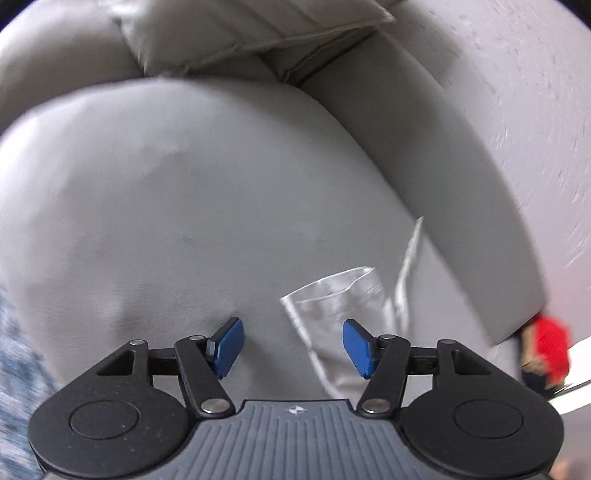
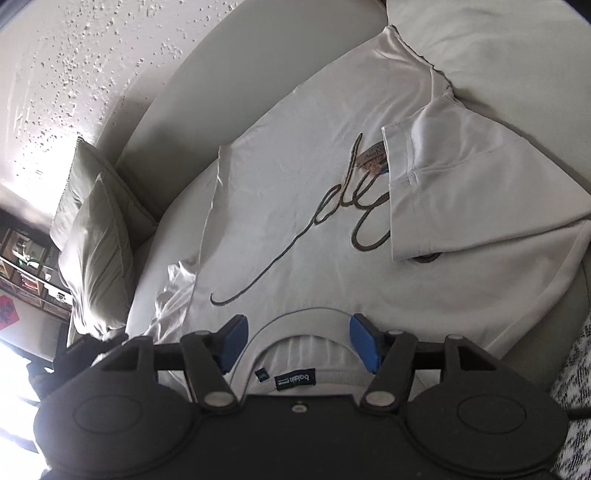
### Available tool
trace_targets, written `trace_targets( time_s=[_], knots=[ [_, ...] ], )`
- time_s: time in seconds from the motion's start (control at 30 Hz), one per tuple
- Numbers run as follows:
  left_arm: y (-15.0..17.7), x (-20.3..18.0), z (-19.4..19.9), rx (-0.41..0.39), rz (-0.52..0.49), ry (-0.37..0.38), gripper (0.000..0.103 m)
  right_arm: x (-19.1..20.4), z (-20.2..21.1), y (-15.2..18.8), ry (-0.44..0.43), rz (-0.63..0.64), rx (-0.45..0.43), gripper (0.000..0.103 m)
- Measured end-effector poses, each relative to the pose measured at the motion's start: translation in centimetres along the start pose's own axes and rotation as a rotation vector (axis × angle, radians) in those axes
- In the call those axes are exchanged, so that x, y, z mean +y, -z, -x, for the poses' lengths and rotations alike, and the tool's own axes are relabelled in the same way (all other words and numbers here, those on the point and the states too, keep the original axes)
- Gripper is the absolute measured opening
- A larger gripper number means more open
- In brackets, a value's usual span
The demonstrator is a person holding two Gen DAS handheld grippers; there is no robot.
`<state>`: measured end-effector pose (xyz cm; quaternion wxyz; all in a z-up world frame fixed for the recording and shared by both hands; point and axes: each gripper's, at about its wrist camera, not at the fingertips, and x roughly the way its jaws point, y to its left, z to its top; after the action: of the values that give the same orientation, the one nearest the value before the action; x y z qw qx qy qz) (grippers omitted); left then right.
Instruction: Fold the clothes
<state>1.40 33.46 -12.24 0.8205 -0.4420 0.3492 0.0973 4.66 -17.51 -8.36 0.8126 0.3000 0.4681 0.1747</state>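
one white t-shirt (image 2: 295,206) lies spread flat on a grey sofa seat (image 2: 173,206), print side up, with dark cursive lettering (image 2: 332,221) running across its chest. one short sleeve (image 2: 461,184) is folded inward over the body so that it covers the end of the lettering. the ribbed collar (image 2: 306,332) sits at the near edge, with a small dark label (image 2: 293,380) sewn inside the neck. on the opposite side the fabric is bunched into wrinkles (image 2: 173,295) near the edge of the cushion.

the right gripper (image 2: 297,343) hovers just over the collar, its blue fingers (image 2: 364,345) spread wide apart on either side of the neckline and clamped on nothing; whether the tips touch the cloth cannot be told.

the left gripper (image 1: 293,347) has its blue pads (image 1: 229,345) likewise well apart and holds nothing. in the left wrist view a piece of white fabric (image 1: 340,314), apparently part of the shirt, lies on the grey seat cushion (image 1: 184,203) just ahead of and partly between the fingers; this view is blurred, so finer detail is unclear.

beyond the shirt, a pale pillow (image 2: 96,236) leans against the sofa back, and a textured white wall (image 2: 74,74) rises behind it. another pillow (image 1: 240,33) shows at the top of the left wrist view. a patterned blue-white textile (image 1: 18,369) lies at the left edge, and something red (image 1: 550,347) shows past the sofa arm on the right.
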Motion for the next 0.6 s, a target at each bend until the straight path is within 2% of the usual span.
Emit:
trace_targets(
  time_s=[0.07,0.13,0.3,0.4,0.43,0.47,0.6],
  knots=[
    [-0.7,0.7,-0.9,0.03,0.045,0.047,0.057,0.2,-0.1,0.1,0.007,0.013,-0.001,0.061],
    [-1.2,1.1,-1.9,0.063,0.075,0.079,0.051,0.4,-0.2,0.2,0.014,0.032,-0.003,0.062],
    [-1.6,-0.3,-3.3,0.114,0.026,0.05,0.045,0.7,-0.3,0.2,0.024,0.047,-0.003,0.063],
    [-1.9,-0.7,-3.7,0.119,0.016,0.01,0.025,0.6,-0.3,0.1,0.021,0.043,-0.003,0.063],
    [-2.0,-0.7,-3.9,0.12,0.014,-0.003,0.012,0.6,-0.3,0.2,0.019,0.041,-0.004,0.063],
    [-2.1,-0.8,-4.0,0.123,0.013,-0.013,0.005,0.6,-0.3,0.2,0.018,0.039,-0.004,0.063],
    [-2.0,-1.5,-3.6,0.107,-0.009,-0.04,0.001,0.6,0.0,0.2,0.014,0.028,-0.005,0.063]
  ],
)
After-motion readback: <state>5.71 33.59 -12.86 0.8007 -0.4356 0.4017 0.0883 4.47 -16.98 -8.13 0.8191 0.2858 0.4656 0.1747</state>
